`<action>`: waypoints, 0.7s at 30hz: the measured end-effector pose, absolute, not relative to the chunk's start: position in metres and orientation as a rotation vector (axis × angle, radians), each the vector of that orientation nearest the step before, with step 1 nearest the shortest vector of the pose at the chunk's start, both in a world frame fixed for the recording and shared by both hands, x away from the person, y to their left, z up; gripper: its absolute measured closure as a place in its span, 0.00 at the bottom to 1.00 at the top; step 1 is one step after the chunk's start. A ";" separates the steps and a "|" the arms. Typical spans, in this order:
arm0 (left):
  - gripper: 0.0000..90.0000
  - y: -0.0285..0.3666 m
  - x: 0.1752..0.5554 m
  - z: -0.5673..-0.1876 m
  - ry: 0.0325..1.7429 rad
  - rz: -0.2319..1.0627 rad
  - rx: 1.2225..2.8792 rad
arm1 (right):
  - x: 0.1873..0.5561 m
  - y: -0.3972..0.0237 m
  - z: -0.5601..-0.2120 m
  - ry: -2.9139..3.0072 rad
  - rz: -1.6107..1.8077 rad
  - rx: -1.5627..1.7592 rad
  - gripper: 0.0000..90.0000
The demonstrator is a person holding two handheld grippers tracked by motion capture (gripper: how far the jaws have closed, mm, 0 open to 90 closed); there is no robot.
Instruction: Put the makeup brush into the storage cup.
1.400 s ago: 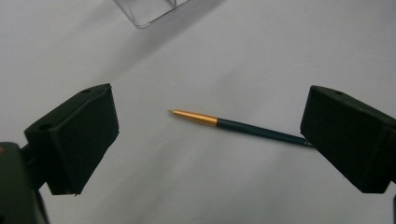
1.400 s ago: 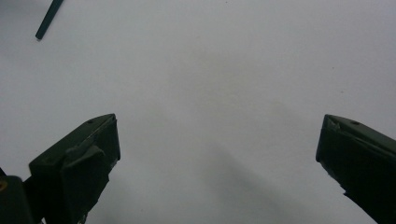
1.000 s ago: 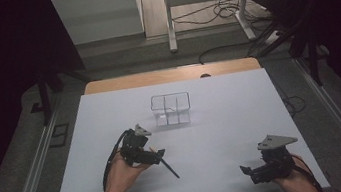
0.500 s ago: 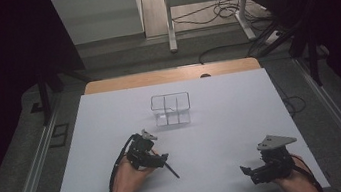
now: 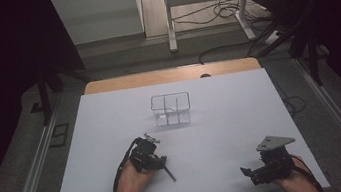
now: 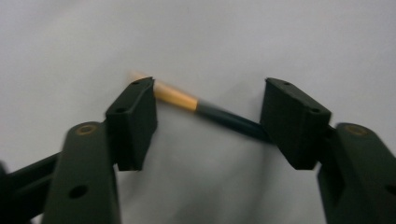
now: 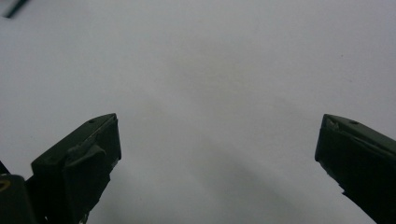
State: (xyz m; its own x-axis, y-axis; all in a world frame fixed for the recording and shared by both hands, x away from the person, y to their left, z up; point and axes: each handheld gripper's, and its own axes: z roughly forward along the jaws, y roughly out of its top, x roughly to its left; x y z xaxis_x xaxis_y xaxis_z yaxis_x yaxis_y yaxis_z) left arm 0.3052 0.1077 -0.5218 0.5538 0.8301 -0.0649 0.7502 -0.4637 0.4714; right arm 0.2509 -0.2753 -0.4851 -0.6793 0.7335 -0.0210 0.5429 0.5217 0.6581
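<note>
— Left gripper? Fingers half open, just closing around 1 pen flat on the bench, not yet pinching.
— Right gripper? Wide open, holding nothing, near the front edge. Clear divided box mid-bench, looking empty.

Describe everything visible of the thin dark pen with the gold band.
The thin dark pen with the gold band lies flat on the white table, slanted. Its barrel looks dark teal, then a gold metallic section and a pale, blurred tip. It lies between the left gripper jaws, which have just been closing; whether the pads touch it is unclear.
</note>
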 end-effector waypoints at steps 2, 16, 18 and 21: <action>0.53 0.108 0.305 -0.520 1.293 0.238 2.349 | 0.251 -0.275 -0.485 2.470 0.912 1.068 0.01; 0.93 0.116 0.310 -0.517 1.263 0.138 2.359 | 0.251 -0.275 -0.486 2.480 0.903 1.069 0.01; 0.93 0.117 0.310 -0.516 1.255 0.142 2.361 | 0.251 -0.275 -0.486 2.480 0.904 1.069 0.01; 0.93 0.120 0.309 -0.513 1.244 0.155 2.348 | 0.251 -0.275 -0.486 2.481 0.904 1.069 0.01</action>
State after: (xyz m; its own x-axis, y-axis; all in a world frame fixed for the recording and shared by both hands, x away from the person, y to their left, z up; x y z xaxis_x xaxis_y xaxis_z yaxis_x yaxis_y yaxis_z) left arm 0.3093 0.1197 -0.5125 0.5817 0.8046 -0.1189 0.7510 -0.4753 0.4583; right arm 0.2509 -0.2747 -0.4862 -0.6817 0.7314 -0.0188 0.5478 0.5273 0.6495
